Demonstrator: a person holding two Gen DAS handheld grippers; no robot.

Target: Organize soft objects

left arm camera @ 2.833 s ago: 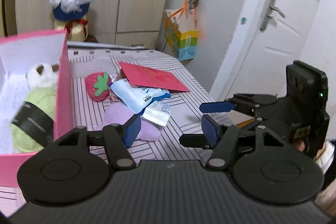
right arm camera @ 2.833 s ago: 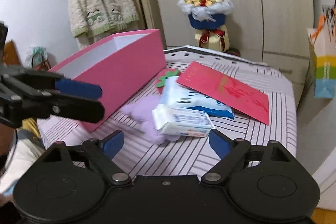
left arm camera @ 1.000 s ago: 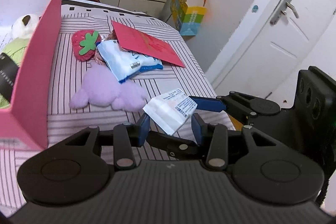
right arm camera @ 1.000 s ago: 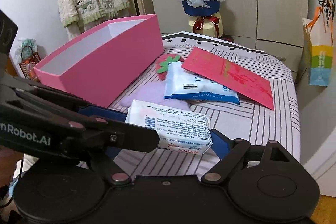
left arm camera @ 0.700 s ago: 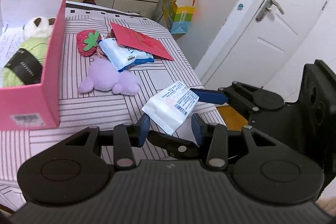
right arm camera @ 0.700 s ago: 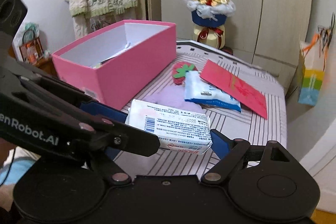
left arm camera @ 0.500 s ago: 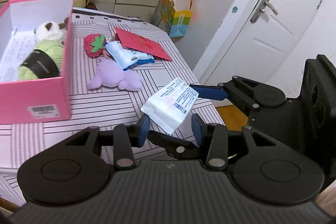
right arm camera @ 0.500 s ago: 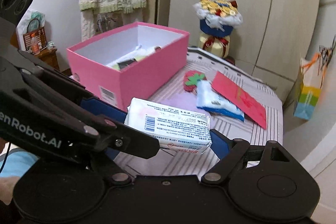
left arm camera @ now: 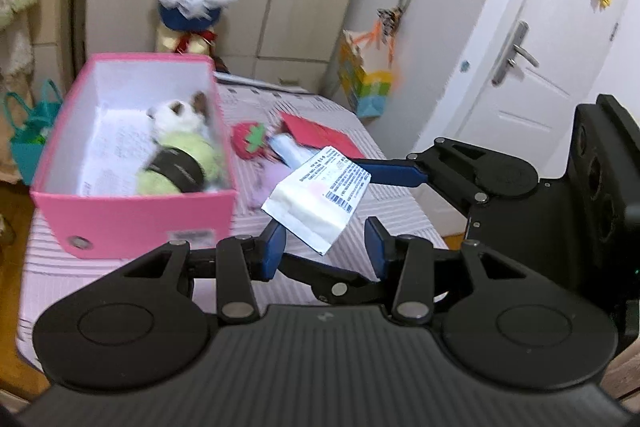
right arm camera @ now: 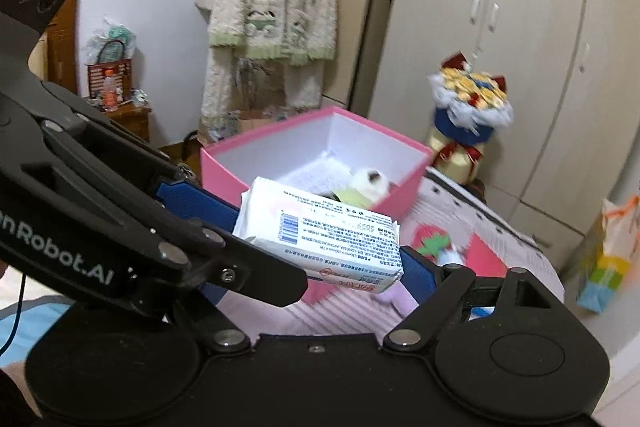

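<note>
**Carrying the tissue pack toward the pink box**

Holding the pack clear of the counter, we have it up in the air in front of the box, not yet over the opening. The right tool is clamped on it end to end, jaws spread wide because they span the pack's long side. One blue pad is pressed against the right end; the other is mostly hidden behind the left tool.

The left tool is about a third open, with the pack's lower corner sitting between its fingers. We cannot tell whether those pads actually press on it or only bracket it.

How will it handle? We judge it light and squashy: a plastic-wrapped wad of tissues that gives under pressure, with a slick film that could slide if the squeeze is weak. A grip across the ends makes it want to bow in the middle. A hold across the thinner faces would be firmer, but nothing here is fragile, so a dent does no harm.

Both tools point down at a shallow slope toward the counter, and the right one is rolled, so the pack rides tilted, its barcode end higher in the right view.

Inside the box, a green plush lies along the right wall, leaving bare floor on the left side for the pack. A strawberry waits on the counter beyond.
</note>
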